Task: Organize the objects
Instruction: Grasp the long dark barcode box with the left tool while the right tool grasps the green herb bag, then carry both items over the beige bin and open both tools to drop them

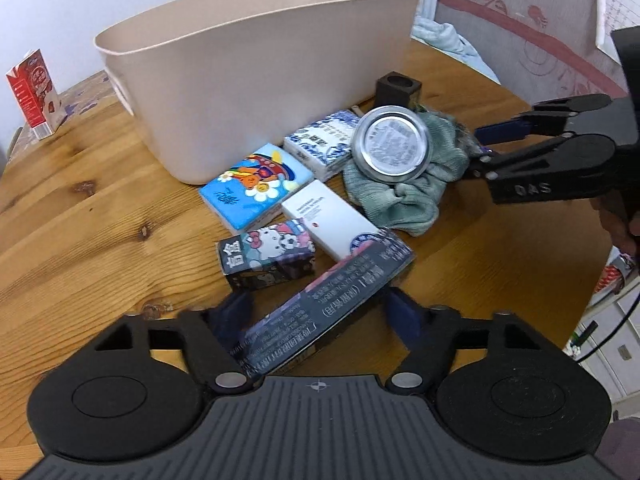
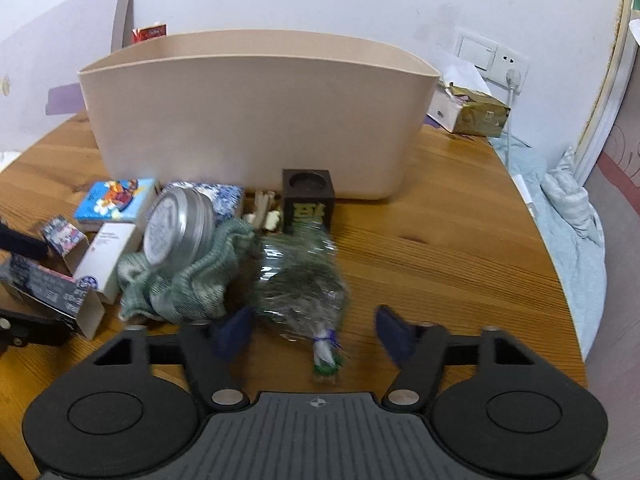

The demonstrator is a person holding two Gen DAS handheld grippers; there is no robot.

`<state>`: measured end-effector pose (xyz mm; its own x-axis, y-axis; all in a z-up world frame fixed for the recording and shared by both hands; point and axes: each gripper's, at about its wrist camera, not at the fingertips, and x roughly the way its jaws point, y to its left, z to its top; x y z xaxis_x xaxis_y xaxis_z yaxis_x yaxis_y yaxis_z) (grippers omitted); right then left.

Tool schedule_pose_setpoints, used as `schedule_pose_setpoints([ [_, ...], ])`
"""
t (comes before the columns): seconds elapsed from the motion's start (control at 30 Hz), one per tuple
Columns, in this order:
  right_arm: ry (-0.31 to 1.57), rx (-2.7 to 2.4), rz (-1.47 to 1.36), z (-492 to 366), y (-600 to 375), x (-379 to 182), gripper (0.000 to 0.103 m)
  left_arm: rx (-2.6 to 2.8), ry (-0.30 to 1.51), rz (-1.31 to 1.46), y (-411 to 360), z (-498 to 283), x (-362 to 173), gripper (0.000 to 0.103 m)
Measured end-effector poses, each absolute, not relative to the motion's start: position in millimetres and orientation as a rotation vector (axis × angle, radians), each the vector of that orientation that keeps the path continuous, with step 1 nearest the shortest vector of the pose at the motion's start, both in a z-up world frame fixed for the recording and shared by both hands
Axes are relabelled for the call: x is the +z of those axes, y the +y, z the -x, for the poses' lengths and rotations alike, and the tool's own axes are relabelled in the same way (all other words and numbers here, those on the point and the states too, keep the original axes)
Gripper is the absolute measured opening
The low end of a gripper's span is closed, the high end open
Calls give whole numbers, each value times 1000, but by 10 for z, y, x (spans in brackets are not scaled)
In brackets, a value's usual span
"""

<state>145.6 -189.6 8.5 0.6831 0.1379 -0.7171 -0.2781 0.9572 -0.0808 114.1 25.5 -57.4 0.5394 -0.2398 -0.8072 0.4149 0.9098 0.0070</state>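
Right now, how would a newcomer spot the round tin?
Find the big beige bin on the wooden table. In the clutter at its foot lies a crumpled green cloth; the tin sits tilted on it. It is the only round, silver metal item among rectangular boxes.

light: even, soft indoor | shadows: faint | blur: cellophane bundle smeared | edges: fisheye bending, dark corners

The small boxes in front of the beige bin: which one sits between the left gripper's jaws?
The long dark box with white Chinese text; the Hello Kitty box and white box lie beyond it.
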Motion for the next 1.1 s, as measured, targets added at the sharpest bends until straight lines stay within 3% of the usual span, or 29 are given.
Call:
schedule_pose_setpoints([
  [0.07, 783, 234, 195, -1443, -1870, 89, 46, -398, 923, -208, 235, -1107, -557, 58],
  [0.2, 780, 253, 198, -1359, -1840, 93, 40, -395, 933, -201, 214, -1052, -538, 46],
  [0.37, 757, 236, 181, -1190, -1874, 152, 37, -407, 954, -173, 186, -933, -500, 24],
  [0.63, 706, 198, 151, -961, -1982, 365, 36, -421, 920, -137, 165, -705, -369, 23],
  [1.1, 526, 154, 112, -1199, -2067, 1091, 36, -249, 660, -91, 383, -1120, 586, 23],
])
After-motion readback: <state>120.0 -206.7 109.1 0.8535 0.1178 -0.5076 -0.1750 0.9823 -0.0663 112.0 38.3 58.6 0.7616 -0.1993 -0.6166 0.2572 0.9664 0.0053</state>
